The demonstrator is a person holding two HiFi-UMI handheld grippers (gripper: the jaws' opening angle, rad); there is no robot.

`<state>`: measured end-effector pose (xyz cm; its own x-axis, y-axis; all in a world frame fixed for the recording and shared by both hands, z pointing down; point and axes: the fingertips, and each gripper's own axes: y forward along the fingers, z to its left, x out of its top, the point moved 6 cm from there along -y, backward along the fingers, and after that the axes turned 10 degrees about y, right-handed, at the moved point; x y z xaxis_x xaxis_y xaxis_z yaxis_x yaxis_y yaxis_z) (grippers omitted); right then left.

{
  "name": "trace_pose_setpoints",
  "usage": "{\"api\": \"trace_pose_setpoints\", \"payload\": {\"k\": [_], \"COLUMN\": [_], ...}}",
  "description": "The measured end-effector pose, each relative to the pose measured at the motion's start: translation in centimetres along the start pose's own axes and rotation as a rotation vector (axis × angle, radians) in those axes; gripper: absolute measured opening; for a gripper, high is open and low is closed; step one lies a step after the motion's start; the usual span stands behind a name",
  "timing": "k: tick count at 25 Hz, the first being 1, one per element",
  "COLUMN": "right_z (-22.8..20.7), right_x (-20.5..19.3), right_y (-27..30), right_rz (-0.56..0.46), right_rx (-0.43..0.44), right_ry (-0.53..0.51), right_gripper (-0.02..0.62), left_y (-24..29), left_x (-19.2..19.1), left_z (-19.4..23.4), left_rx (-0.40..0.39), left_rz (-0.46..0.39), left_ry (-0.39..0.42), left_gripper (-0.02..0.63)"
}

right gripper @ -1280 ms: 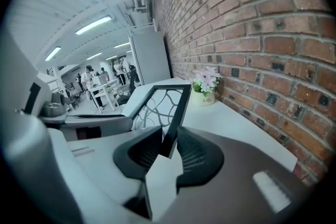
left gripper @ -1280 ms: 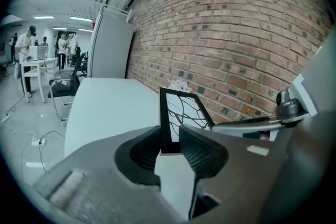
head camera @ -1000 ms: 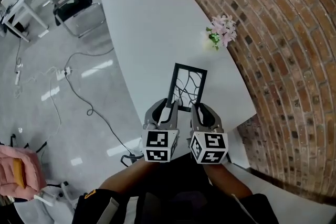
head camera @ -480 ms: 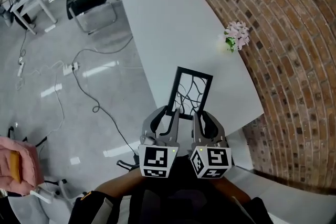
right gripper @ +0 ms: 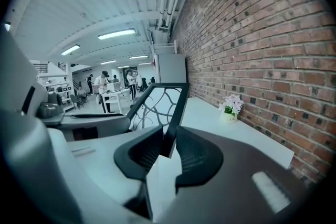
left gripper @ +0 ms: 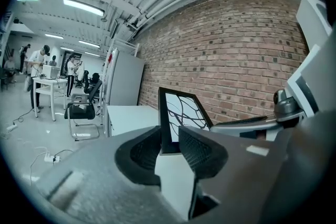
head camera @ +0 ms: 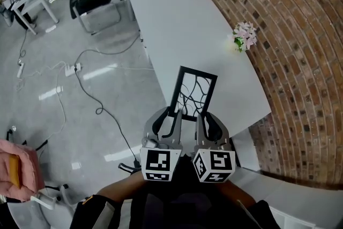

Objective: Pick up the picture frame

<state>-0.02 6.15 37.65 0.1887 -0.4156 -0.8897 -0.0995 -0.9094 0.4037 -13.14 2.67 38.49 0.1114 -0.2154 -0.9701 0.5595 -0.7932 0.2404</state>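
Observation:
The picture frame (head camera: 194, 95) is a thin black rectangle with a branching black line pattern inside. It stands upright, lifted off the white table (head camera: 177, 24). My left gripper (head camera: 170, 115) is shut on its lower left corner. My right gripper (head camera: 202, 116) grips the lower right corner, and its jaws are closing on the frame's edge. In the left gripper view the frame (left gripper: 181, 113) rises from between the pads of my left gripper (left gripper: 169, 147). In the right gripper view the frame's edge (right gripper: 160, 102) runs up from between the pads of my right gripper (right gripper: 169, 144).
A small pot of pink flowers (head camera: 244, 36) sits on the table by the brick wall (head camera: 300, 61). A black chair (head camera: 96, 0) stands at the table's far left. Cables (head camera: 91, 94) trail over the grey floor. People stand at desks far off (left gripper: 39, 71).
Both grippers have risen with the frame held between them and drawn back toward the table's near edge. The frame's bottom now hangs over that edge.

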Motion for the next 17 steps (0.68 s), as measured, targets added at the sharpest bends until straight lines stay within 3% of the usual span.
{"api": "trace_pose_setpoints", "payload": {"k": [17], "right_z": [1.7], "right_x": [-0.6], "right_y": [-1.3], "right_rz": [-0.008], "right_rx": [-0.002], "right_ry": [-0.023], "right_gripper": [0.074], "left_y": [-2.1], "left_x": [-0.2], "left_z": [0.5], "left_rx": [-0.002], "left_rz": [-0.005], "left_ry": [-0.009], "left_gripper": [0.092]}}
